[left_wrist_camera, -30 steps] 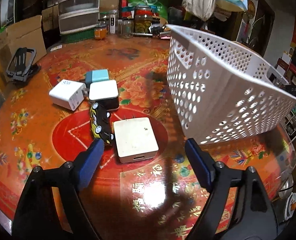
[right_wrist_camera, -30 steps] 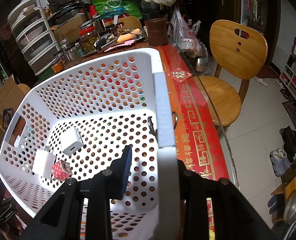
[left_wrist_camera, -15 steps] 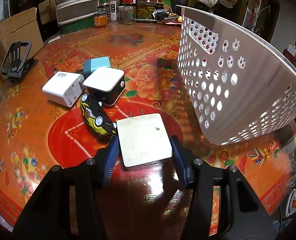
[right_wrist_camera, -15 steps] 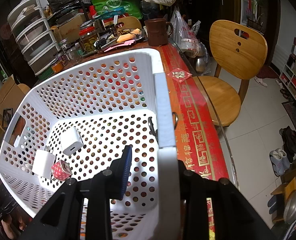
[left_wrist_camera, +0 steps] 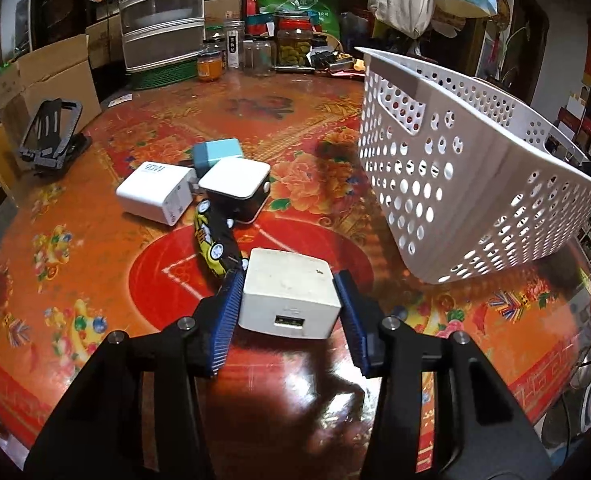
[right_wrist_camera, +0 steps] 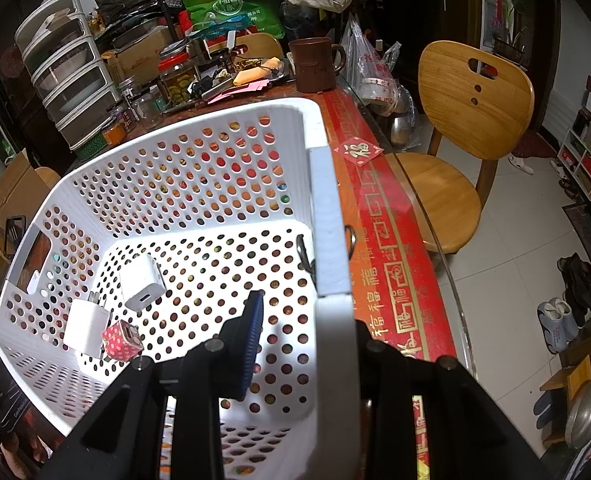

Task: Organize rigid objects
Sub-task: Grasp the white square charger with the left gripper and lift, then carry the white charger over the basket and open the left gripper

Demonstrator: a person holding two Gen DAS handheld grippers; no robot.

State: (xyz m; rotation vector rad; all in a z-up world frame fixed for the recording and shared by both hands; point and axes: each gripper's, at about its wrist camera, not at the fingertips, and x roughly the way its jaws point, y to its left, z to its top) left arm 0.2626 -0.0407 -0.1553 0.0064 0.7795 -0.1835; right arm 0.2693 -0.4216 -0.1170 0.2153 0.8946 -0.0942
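**Left gripper clamped on a white charger; right gripper holding the basket wall**

The left gripper [left_wrist_camera: 289, 292] has its blue pads against both sides of a white charger [left_wrist_camera: 289, 294], whose USB port faces the camera. The charger sits low over the red table [left_wrist_camera: 135, 360]; whether it still touches the surface I cannot tell from this angle. At 10 o'clock from it, touching the left pad, lies a yellow toy car [left_wrist_camera: 214, 246]. Beyond the car, toward 11 o'clock, three more chargers cluster together: a white one marked 90W [left_wrist_camera: 155, 192], a white-topped black one [left_wrist_camera: 237, 188] and a light blue one [left_wrist_camera: 217, 154]. A black phone stand [left_wrist_camera: 51, 136] stands well apart near the table's edge at 10 o'clock.

The white basket [left_wrist_camera: 475, 184] sits at 2 o'clock, tilted up on one side. The right gripper [right_wrist_camera: 307, 344] grips its side wall, one pad inside and the other hidden outside it. Inside the basket [right_wrist_camera: 215, 152] lie two white chargers [right_wrist_camera: 141, 282] [right_wrist_camera: 84, 328] and a small pink dotted one [right_wrist_camera: 122, 340], just beside each other toward 9 o'clock.
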